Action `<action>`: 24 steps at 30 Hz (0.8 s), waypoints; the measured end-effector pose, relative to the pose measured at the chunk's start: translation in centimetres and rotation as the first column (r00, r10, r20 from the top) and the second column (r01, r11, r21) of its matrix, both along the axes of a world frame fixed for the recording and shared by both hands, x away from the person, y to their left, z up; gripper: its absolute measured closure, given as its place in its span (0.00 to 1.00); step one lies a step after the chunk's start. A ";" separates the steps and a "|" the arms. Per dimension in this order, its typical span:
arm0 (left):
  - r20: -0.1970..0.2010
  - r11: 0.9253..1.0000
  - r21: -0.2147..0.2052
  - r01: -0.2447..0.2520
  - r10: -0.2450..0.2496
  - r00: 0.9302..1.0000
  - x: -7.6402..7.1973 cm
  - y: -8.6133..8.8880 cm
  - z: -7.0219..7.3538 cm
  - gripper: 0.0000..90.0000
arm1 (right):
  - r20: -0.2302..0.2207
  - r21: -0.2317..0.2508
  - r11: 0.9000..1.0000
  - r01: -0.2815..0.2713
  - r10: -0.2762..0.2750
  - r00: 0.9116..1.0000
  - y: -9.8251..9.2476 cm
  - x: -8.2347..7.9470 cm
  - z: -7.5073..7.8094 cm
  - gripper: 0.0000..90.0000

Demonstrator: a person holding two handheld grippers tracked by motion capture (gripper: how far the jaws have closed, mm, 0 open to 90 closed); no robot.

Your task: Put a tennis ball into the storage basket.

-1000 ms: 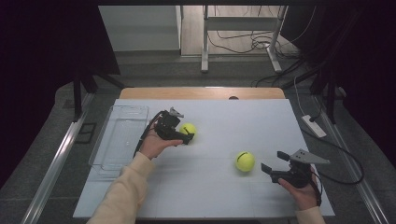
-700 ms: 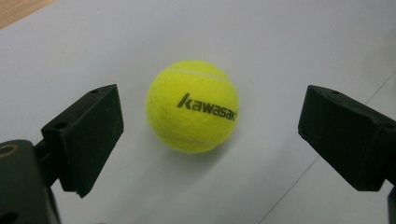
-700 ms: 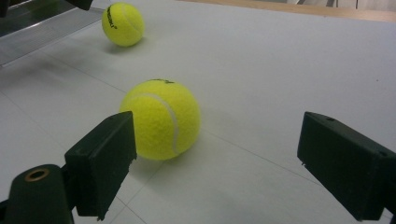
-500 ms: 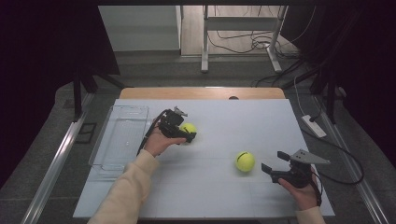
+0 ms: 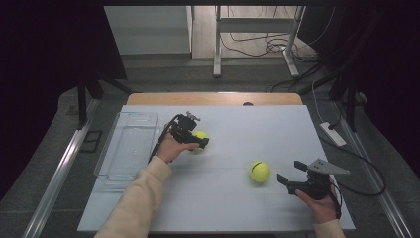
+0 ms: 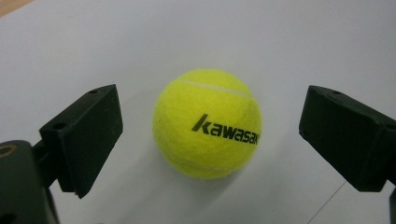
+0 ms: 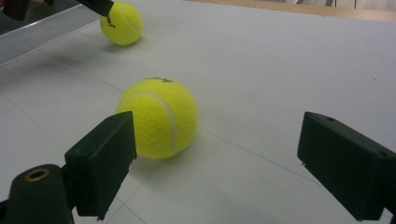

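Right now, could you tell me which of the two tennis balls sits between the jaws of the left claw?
The ball nearer the clear tray, printed "kawasaki", sits between the open left claw. The other ball lies free before the right claw.

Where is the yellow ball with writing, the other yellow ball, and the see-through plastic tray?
yellow tennis ball with black writing [image 6: 207, 123], left gripper view, on its felt front.
other yellow tennis ball [image 5: 259, 171], high view, on its top.
clear plastic tray [image 5: 113, 176], high view, on its near rim.
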State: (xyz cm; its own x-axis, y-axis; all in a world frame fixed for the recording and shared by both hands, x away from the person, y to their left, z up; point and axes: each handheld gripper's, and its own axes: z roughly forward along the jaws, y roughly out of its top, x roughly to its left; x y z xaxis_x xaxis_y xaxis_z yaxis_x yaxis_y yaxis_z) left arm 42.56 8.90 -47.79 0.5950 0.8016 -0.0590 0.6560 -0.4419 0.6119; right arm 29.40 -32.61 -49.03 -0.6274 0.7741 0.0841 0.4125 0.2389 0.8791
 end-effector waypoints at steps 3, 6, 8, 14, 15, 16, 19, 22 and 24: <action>-0.004 1.000 0.001 -0.001 0.001 1.000 0.2 -0.1 -0.2 0.08 | 0.001 0.001 1.000 0.000 0.000 1.000 0.0 0.0 0.0 0.13; -0.016 1.000 -0.006 -0.002 0.002 1.000 0.5 -0.1 -0.5 0.08 | 0.000 0.000 1.000 0.001 -0.001 1.000 0.0 0.0 0.0 0.13; -0.024 1.000 -0.014 -0.005 0.004 1.000 0.7 -0.2 -0.6 0.08 | 0.000 0.001 1.000 0.000 0.000 1.000 0.0 0.0 0.0 0.13; -0.041 1.000 -0.013 -0.008 0.008 0.999 1.2 -0.3 -1.2 0.08 | -0.002 -0.002 1.000 0.000 0.000 1.000 0.0 0.0 -0.1 0.13; -0.044 1.000 -0.013 -0.012 0.011 0.999 1.2 -0.3 -1.3 0.08 | -0.002 -0.002 1.000 0.001 -0.001 1.000 0.0 0.0 -0.1 0.13; -0.048 1.000 -0.008 -0.012 0.011 0.999 1.3 -0.3 -1.4 0.08 | -0.003 -0.001 1.000 0.001 -0.001 1.000 0.0 0.0 -0.1 0.13; -0.056 1.000 -0.006 -0.007 0.007 0.998 1.4 -0.4 -1.7 0.08 | -0.003 -0.002 1.000 0.001 -0.001 1.000 0.0 0.1 -0.1 0.13; -0.064 1.000 -0.002 -0.006 0.006 0.998 1.4 -0.7 -2.0 0.08 | -0.002 -0.001 1.000 0.002 -0.002 1.000 0.0 0.0 -0.1 0.13; -0.070 1.000 -0.005 -0.010 0.010 0.998 1.5 -0.7 -2.2 0.08 | -0.002 -0.001 1.000 0.002 -0.002 1.000 -0.1 0.1 -0.1 0.13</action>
State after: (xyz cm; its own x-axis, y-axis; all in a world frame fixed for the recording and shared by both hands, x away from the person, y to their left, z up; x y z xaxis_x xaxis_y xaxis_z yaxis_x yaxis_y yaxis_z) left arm 44.10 8.16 -50.01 0.5814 0.8069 -0.1047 0.7014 -0.4318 0.5670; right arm 29.46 -32.67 -49.12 -0.6255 0.7756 0.0848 0.4149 0.2386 0.8780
